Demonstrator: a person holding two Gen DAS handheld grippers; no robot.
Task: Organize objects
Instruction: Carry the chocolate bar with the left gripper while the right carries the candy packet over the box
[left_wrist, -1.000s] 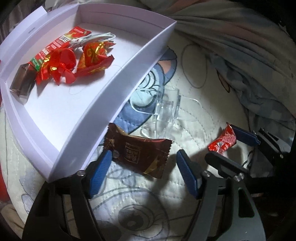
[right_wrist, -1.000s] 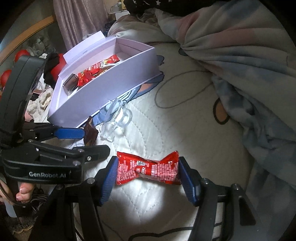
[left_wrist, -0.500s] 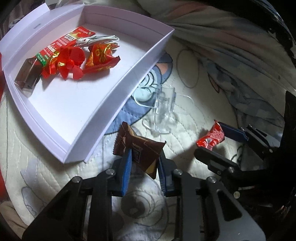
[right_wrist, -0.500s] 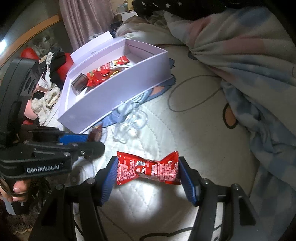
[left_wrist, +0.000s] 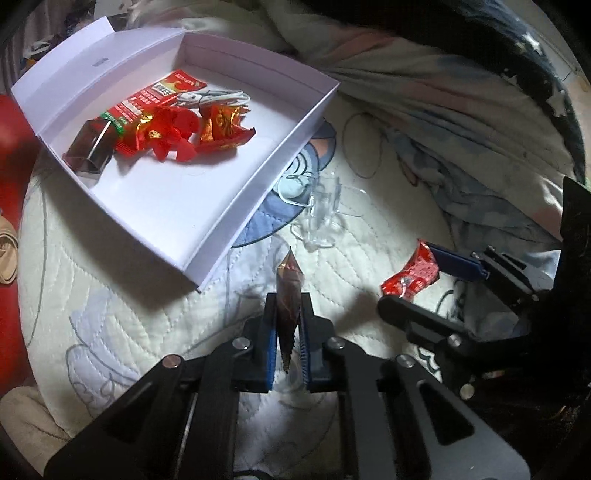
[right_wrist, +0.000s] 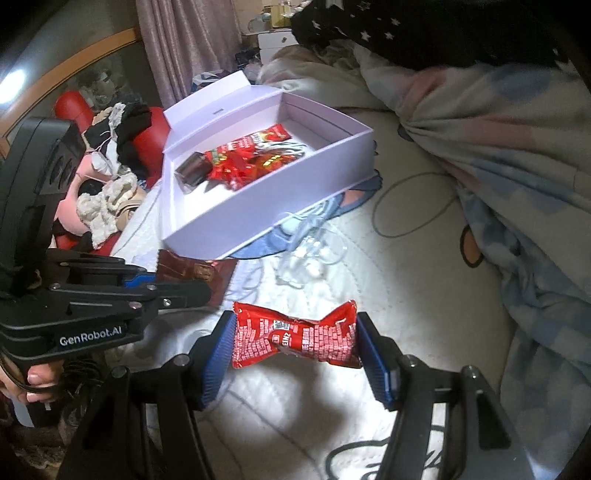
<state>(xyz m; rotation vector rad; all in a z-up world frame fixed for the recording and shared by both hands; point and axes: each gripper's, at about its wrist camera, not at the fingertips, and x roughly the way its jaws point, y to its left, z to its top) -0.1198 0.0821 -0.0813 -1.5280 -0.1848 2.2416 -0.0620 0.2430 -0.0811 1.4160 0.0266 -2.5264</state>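
Observation:
My left gripper (left_wrist: 288, 325) is shut on a brown snack packet (left_wrist: 288, 284), held edge-on above the quilt just off the white box's near corner. The packet also shows in the right wrist view (right_wrist: 195, 275). The open white box (left_wrist: 207, 225) holds red wrappers (left_wrist: 173, 129), a white cable and a small dark metal block (left_wrist: 90, 147). My right gripper (right_wrist: 295, 345) holds a red snack packet (right_wrist: 295, 338) lengthwise between its blue pads, lifted above the quilt; it also shows in the left wrist view (left_wrist: 412, 273).
A clear plastic item (left_wrist: 321, 218) lies on the white quilt beside the box. A rumpled blanket (right_wrist: 498, 147) is piled at the right. Clothes and a red cushion (right_wrist: 110, 147) lie left of the box.
My left gripper has closed fully on the brown packet and lifted it, turning it edge-on. Both grippers have risen higher above the quilt; the right one still holds the red packet.

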